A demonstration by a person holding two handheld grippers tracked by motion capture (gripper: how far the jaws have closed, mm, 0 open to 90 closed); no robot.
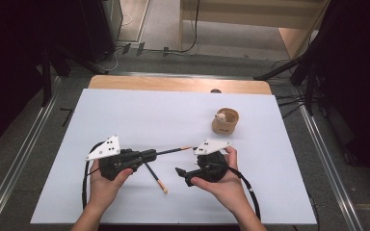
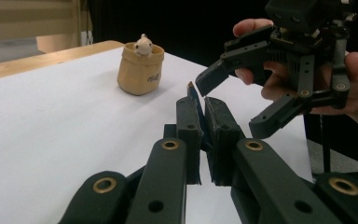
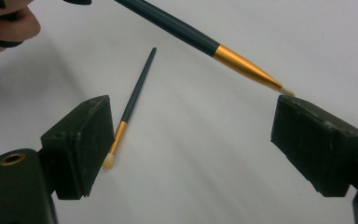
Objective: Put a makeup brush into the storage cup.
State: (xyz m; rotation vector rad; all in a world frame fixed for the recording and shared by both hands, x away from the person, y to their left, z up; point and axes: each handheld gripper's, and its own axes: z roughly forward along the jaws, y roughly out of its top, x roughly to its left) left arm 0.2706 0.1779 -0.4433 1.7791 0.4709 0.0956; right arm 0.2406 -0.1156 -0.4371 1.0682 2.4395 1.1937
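Note:
My left gripper (image 1: 151,154) is shut on the dark handle of a makeup brush (image 1: 173,150). The brush has a gold ferrule and a pale tip, and it points right, off the table. In the left gripper view the jaws (image 2: 201,100) pinch the brush (image 2: 191,88) end-on. My right gripper (image 1: 183,173) faces it with jaws wide apart and nothing pressed between them. In the right gripper view (image 3: 198,140) the held brush (image 3: 191,35) crosses above the gap, with its tip near the right pad (image 3: 317,140). A second brush (image 1: 155,178) lies flat on the table.
A tan pouch-shaped holder (image 1: 225,120) with a small pale figure on its rim stands at the back right. White sheet (image 1: 149,115) covers the table, with a wooden edge (image 1: 178,84) at the far side. Dark stands and cables flank the table.

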